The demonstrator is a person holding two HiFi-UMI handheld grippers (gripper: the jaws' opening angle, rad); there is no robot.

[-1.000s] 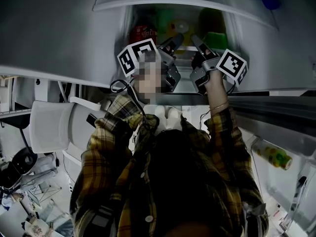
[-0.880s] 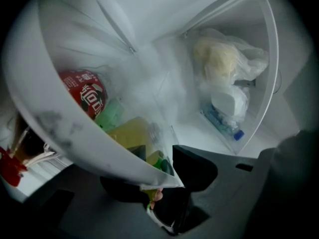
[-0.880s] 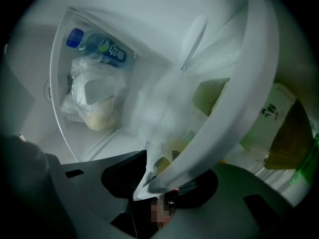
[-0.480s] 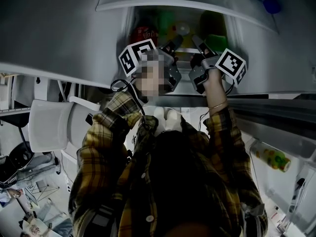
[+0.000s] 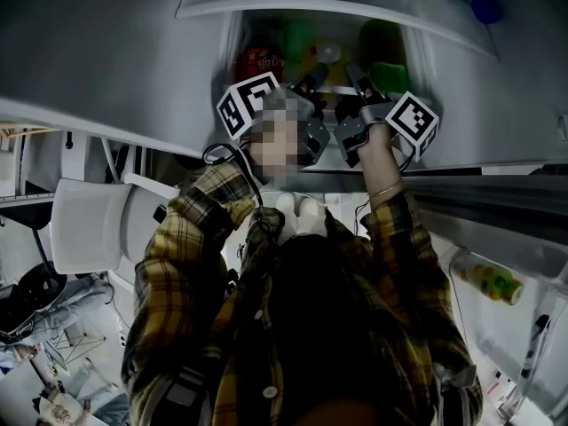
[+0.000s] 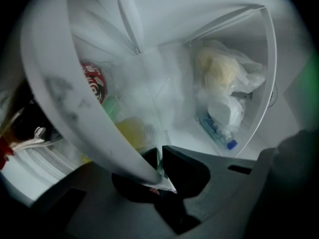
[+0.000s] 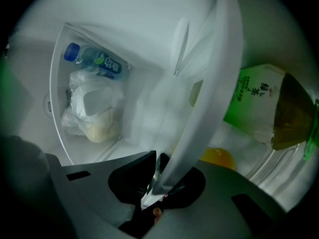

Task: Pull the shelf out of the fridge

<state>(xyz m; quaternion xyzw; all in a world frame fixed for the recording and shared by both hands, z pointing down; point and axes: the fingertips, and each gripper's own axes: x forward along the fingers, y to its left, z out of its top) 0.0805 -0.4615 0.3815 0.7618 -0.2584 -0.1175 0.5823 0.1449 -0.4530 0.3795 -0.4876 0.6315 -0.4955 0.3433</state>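
Now: left gripper (image 6: 159,159), right gripper (image 7: 157,169); fingers (image 6: 192,169) of both closing on front rim of shelf (image 6: 75,108), rim between them. Shelf not yet out of fridge (image 6: 189,14). Risks: uneven pull skews and jams shelf; jerk tips green carton (image 7: 254,103) just beyond right fingers; shallow pinch slips off rim.

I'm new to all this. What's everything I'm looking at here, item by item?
shelf: one, white, in the fridge, rim between both tools
can: one, red, behind the rim, left
carton: one, green, behind the rim, right
water bottle: one, blue-capped, back of the fridge
plastic bag: one, clear, against the water bottle
chair: one, white, outside the fridge
left tool: one, dark, jaws closing on the shelf rim
right tool: one, dark, jaws closing on the shelf rim
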